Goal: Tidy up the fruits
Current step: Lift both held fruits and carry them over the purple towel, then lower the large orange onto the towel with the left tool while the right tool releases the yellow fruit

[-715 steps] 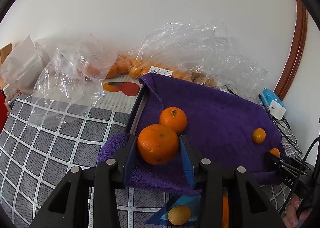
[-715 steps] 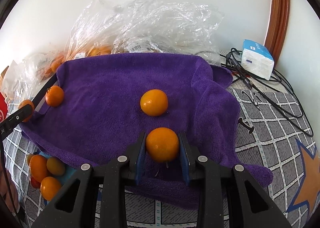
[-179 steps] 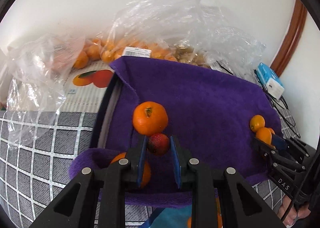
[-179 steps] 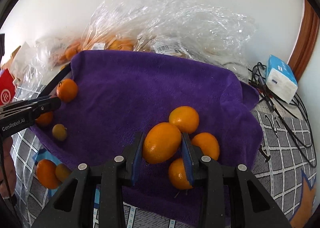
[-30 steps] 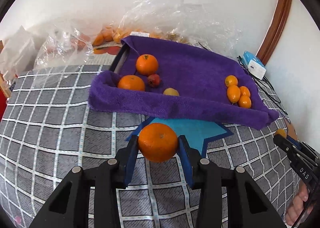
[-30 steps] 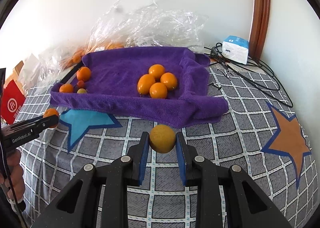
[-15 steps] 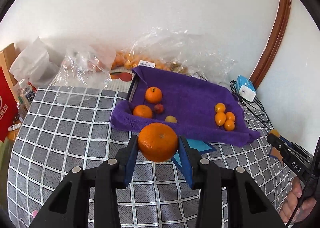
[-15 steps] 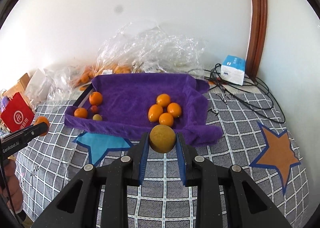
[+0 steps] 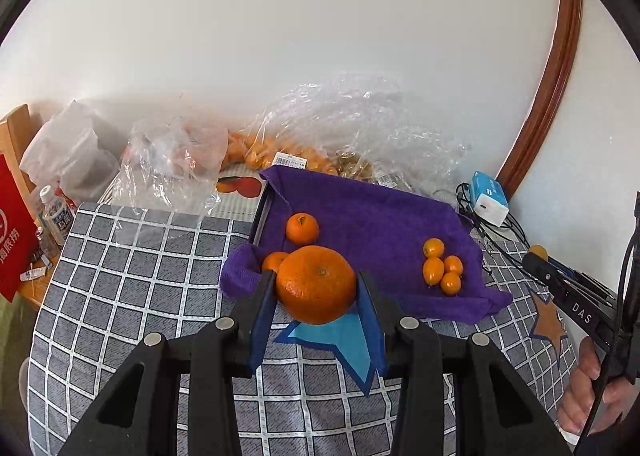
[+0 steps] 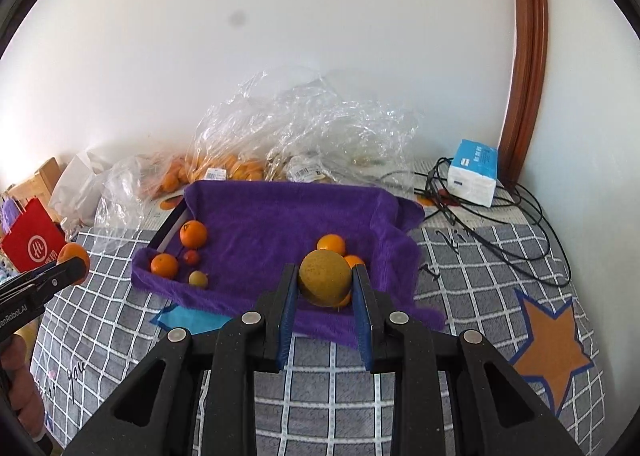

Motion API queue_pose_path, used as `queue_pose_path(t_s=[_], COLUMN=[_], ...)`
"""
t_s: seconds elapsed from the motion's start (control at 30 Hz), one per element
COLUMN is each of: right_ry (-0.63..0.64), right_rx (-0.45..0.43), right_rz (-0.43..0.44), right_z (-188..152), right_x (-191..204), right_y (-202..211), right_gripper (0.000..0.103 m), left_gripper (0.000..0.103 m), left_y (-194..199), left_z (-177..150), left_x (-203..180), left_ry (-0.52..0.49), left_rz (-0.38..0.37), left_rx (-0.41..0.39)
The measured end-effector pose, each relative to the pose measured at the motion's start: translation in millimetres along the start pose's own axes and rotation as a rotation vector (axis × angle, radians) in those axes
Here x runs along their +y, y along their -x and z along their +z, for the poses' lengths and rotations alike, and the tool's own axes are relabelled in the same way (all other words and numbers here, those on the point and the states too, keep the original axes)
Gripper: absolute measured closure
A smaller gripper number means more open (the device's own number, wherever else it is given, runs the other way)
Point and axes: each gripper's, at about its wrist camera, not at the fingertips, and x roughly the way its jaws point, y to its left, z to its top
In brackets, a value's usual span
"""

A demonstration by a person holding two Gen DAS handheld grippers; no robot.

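My left gripper (image 9: 316,286) is shut on a large orange (image 9: 316,283), held high above the checked cloth. My right gripper (image 10: 325,283) is shut on a dull yellow-brown round fruit (image 10: 325,282). Ahead lies a purple towel (image 9: 368,220) over a tray. At its left end sit two oranges (image 10: 193,233), a small red fruit (image 10: 191,256) and a small yellowish fruit (image 10: 198,278). Several small orange fruits (image 9: 442,271) cluster at its right end. In the right wrist view the left gripper (image 10: 70,262) shows at the left edge with its orange.
Clear plastic bags (image 10: 304,132) with more oranges lie behind the towel against the wall. A blue-white box (image 10: 474,172) and black cables (image 10: 516,224) sit at the right. A red bag (image 10: 34,246) and bottles (image 9: 56,212) stand at the left. A hand (image 9: 596,392) holds the right gripper's handle.
Both grippers have risen with their fruits still held, so the towel and table look smaller and farther below. The fruits on the towel have not moved.
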Motion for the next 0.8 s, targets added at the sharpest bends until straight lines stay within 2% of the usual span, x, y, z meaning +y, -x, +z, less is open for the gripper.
queue_pose_path(t_s=[0.37, 0.6, 0.8], right_ry=[0.019, -0.002, -0.007], right_rx=[0.029, 0.096, 0.146], right_rz=[-0.009, -0.005, 0.004], right_z=[36, 36, 28], right_x=[-17, -37, -44], right_y=[-72, -126, -162], right_gripper=[0.076, 0.076, 0.076], left_gripper=[0.065, 0.065, 0.065], left_y=[-55, -94, -112], left_z=[25, 34, 34], left_x=[4, 1, 1], left_ry=[0.026, 0.024, 0.011], left_rz=[-0.001, -0.016, -0.016], left_rx=[0.044, 0.084, 0.104])
